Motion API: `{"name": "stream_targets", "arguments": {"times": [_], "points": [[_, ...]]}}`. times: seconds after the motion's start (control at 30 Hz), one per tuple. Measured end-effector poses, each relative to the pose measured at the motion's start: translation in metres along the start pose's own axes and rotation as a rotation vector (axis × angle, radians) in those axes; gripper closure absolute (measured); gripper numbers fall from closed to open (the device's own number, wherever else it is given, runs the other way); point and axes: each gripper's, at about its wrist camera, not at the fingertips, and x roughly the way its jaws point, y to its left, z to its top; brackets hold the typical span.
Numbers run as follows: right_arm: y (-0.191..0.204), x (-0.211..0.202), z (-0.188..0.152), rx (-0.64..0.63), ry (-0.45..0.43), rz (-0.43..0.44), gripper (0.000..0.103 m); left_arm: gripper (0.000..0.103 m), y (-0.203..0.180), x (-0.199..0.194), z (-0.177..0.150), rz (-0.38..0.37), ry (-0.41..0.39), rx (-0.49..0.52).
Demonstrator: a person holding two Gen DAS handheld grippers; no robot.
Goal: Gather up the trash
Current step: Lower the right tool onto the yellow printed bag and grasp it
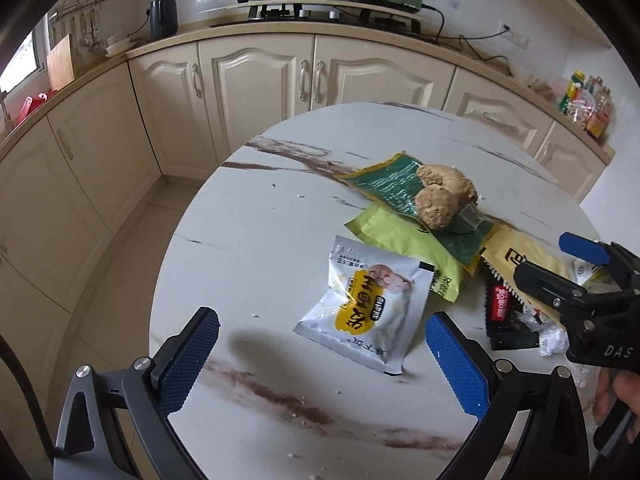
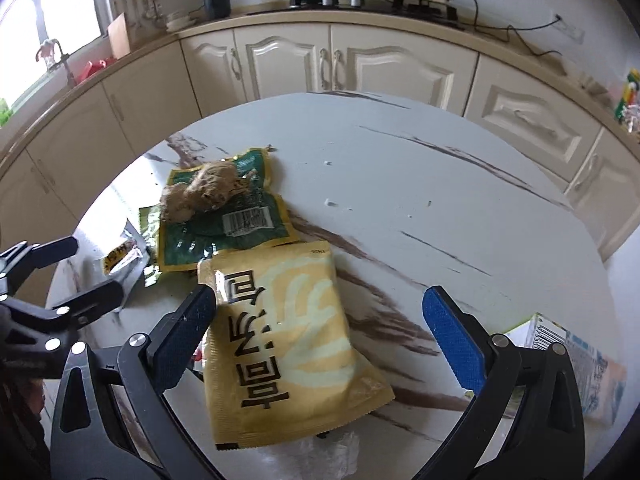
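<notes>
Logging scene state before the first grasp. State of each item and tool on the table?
left tool: open, holding nothing
right tool: open, holding nothing
white snack packet: flat on the table, ahead of the left tool
yellow packet: flat, between the right tool's fingers, ungrasped
green wrapper: flat, its edge under the yellow packet
ginger root: resting on the green wrapper

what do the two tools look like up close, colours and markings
Both match: black angular frames with silver rivets, each finger tipped by a blue textured pad. The left tool and right tool look identical; the left view shows white letters "DAS" on the right tool's body. No cables or sleeves show.
</notes>
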Motion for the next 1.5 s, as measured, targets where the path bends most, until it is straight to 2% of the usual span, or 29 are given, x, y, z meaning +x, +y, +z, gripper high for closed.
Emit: {"name": "stream_targets", "arguments": {"times": [0.13,0.17,0.2,0.23,0.33,0.4,0.47,0.73,0.93,1.07,1.17,1.23,1.3,1.5], "points": [[0.005,0.002,0.0,-0.029,0.01,0.003,0.004,0.001,-0.007,0.011,0.001,-0.004,0.012,0.016],[0.008,0.001,0.0,-0.035,0.011,0.007,0.01,0.001,-0.008,0.012,0.001,0.011,0.009,0.027],[0.011,-0.001,0.0,-0.045,0.011,0.014,0.025,0.001,-0.01,0.014,0.001,0.011,0.008,0.031],[0.014,-0.002,0.001,-0.051,0.013,0.026,0.033,0.001,-0.011,0.015,0.0,0.003,0.01,0.028],[0.025,-0.004,0.003,-0.087,0.012,0.016,0.032,0.001,-0.013,0.015,-0.004,0.0,0.01,0.027],[0.02,0.004,0.002,-0.062,0.027,0.024,0.03,0.001,-0.012,0.014,-0.006,-0.001,0.011,0.035],[0.009,0.011,0.0,-0.007,0.049,0.075,0.027,0.001,-0.01,0.013,-0.006,0.001,0.013,0.037],[-0.023,0.011,-0.006,0.154,0.01,0.239,0.033,0.001,-0.005,0.011,-0.008,-0.004,0.013,0.033],[-0.033,0.013,-0.007,0.198,0.0,0.27,0.036,0.001,-0.004,0.01,-0.009,-0.003,0.017,0.034],[-0.037,0.01,-0.01,0.245,-0.003,0.298,0.025,0.001,-0.002,0.009,-0.009,-0.005,0.018,0.039],[-0.037,0.007,-0.013,0.251,-0.012,0.281,0.024,0.001,-0.001,0.009,-0.01,-0.001,0.02,0.046],[-0.036,0.006,-0.014,0.241,-0.013,0.237,0.031,0.001,-0.002,0.009,-0.01,-0.001,0.021,0.05],[-0.035,0.006,-0.015,0.218,-0.016,0.211,0.048,0.001,-0.002,0.009,-0.009,0.003,0.022,0.053],[-0.028,0.004,-0.017,0.152,-0.018,0.184,0.055,0.001,-0.001,0.01,-0.01,0.011,0.024,0.062]]}}
